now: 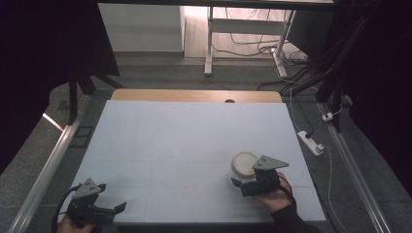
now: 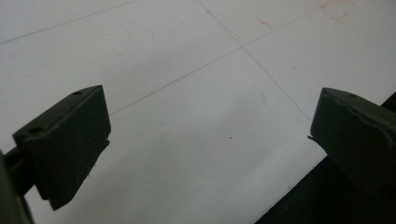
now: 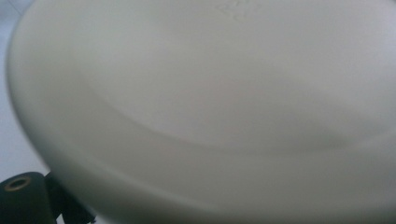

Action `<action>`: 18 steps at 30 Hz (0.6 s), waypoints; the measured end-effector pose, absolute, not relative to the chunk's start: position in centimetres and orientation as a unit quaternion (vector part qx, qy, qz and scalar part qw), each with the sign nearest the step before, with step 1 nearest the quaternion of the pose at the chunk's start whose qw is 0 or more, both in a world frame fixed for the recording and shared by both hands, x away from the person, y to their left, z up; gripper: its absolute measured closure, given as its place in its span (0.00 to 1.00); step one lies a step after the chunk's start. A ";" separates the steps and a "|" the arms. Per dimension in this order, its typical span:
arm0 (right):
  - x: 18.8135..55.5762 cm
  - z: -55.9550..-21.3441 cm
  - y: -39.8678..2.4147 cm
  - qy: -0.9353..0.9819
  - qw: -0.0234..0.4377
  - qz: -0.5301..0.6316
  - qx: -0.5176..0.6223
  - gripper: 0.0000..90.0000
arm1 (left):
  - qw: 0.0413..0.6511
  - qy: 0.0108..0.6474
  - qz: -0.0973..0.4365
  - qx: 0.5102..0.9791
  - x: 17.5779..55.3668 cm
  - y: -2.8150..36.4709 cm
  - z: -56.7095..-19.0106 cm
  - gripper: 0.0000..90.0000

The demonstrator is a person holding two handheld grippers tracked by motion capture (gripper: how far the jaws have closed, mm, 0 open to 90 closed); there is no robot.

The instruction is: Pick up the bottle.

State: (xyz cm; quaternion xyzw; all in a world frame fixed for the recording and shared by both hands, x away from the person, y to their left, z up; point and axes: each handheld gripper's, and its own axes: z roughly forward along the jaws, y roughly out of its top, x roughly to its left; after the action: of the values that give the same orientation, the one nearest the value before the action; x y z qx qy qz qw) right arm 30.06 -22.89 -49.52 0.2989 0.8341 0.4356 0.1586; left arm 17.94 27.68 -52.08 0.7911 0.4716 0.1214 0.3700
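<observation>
The right tool [image 1: 239,183], held in a hand [image 1: 273,198] at the near right of the white tabletop [image 1: 184,141], sits against a white bowl [image 1: 244,164]; whether its jaws clamp the rim cannot be told. The bowl's pale wall [image 3: 210,107] looms close in the right gripper view. At the near left corner, the left tool [image 1: 116,208] hangs with jaws wide apart over bare tabletop.

High view looks down on the table [image 1: 184,141] — gripper views sit close above it.
</observation>
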 end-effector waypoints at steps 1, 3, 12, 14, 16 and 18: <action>30.1 -49.5 -22.9 0.834 0.159 0.436 0.299 0.07 | 0.370 0.472 0.121 0.791 17.9 27.7 -52.1 0.00; 30.2 -49.1 -22.4 0.835 0.156 0.440 0.291 0.07 | 0.370 0.472 0.120 0.791 17.9 27.7 -52.1 0.00; 30.7 -48.1 -20.4 0.835 0.132 0.459 0.274 0.07 | 0.371 0.473 0.120 0.790 18.0 27.7 -52.1 0.00; 30.8 -48.0 -19.8 0.836 0.129 0.461 0.270 0.07 | 0.371 0.473 0.119 0.790 18.0 27.7 -52.1 0.00; 30.9 -47.8 -19.4 0.837 0.127 0.461 0.265 0.07 | 0.371 0.473 0.119 0.790 18.0 27.7 -52.1 0.00; 31.0 -47.7 -18.8 0.839 0.123 0.463 0.258 0.07 | 0.371 0.473 0.119 0.790 18.0 27.7 -52.1 0.00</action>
State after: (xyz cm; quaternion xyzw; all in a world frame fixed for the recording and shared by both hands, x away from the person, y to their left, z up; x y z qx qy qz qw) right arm 31.02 -18.78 -47.68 0.2584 0.8391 0.4626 0.1235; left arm 17.97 27.71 -52.10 0.7902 0.4732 0.1191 0.3707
